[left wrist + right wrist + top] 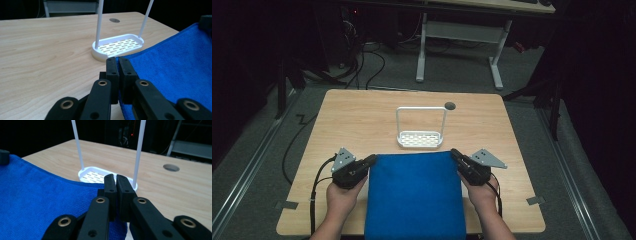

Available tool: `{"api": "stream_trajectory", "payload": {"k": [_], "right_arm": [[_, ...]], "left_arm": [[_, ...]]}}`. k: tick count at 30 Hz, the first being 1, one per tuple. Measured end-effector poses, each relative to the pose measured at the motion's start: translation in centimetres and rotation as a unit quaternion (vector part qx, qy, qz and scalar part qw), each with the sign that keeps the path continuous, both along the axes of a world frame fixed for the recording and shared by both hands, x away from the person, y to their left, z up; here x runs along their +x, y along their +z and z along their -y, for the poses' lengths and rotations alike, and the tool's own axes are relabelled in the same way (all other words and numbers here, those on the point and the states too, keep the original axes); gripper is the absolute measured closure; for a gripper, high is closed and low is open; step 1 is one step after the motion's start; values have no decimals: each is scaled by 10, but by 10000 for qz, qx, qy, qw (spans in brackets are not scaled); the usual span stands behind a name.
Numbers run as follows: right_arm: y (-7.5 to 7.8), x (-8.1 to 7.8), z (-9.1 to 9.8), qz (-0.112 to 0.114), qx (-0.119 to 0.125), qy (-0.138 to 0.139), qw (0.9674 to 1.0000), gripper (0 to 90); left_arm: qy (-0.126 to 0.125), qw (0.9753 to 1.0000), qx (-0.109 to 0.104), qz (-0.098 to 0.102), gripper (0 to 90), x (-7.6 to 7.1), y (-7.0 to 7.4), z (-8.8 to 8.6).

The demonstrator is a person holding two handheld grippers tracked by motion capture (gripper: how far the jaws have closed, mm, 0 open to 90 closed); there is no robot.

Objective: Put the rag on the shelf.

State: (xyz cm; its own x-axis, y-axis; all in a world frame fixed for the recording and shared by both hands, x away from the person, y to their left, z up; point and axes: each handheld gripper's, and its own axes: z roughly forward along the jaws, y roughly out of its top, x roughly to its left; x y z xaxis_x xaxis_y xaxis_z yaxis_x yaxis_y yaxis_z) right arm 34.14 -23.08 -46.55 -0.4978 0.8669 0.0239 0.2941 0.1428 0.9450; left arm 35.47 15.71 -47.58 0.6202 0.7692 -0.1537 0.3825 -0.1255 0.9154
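Note:
A blue cloth (414, 195) lies spread flat on the near half of the wooden table (357, 120), hanging a little over the front edge. My left gripper (372, 159) is shut on the cloth's far left corner, and my right gripper (453, 151) is shut on its far right corner. In the left gripper view the jaws (117, 60) are pressed together at the cloth (175, 65) edge. In the right gripper view the gripper (115, 177) pinches the cloth (37, 195) likewise. Just beyond the cloth stands a white rack (420, 139) (117, 46) (92, 176) with a slotted base and a tall hoop.
A round cable hole (450, 105) sits in the table behind the rack. Tape marks (286, 204) lie near the front corners. Beyond the table stands a white-legged desk (460, 35), with cables (367, 60) on the floor. Bare wood surrounds the rack.

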Motion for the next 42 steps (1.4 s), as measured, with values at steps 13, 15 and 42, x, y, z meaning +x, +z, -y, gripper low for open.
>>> {"api": "stream_trajectory", "payload": {"k": [13, 15, 42], "right_arm": [[29, 3, 0, 376, 131, -14, 9992, 884], [34, 3, 1, 428, 170, -24, 9989, 884], [99, 8, 1, 1240, 383, -22, 9915, 885]], "left_arm": [[81, 9993, -210, 290, 874, 2, 28, 2], [95, 9991, -234, 346, 874, 3, 34, 1], [181, 9940, -321, 1033, 875, 15, 98, 4]]}}
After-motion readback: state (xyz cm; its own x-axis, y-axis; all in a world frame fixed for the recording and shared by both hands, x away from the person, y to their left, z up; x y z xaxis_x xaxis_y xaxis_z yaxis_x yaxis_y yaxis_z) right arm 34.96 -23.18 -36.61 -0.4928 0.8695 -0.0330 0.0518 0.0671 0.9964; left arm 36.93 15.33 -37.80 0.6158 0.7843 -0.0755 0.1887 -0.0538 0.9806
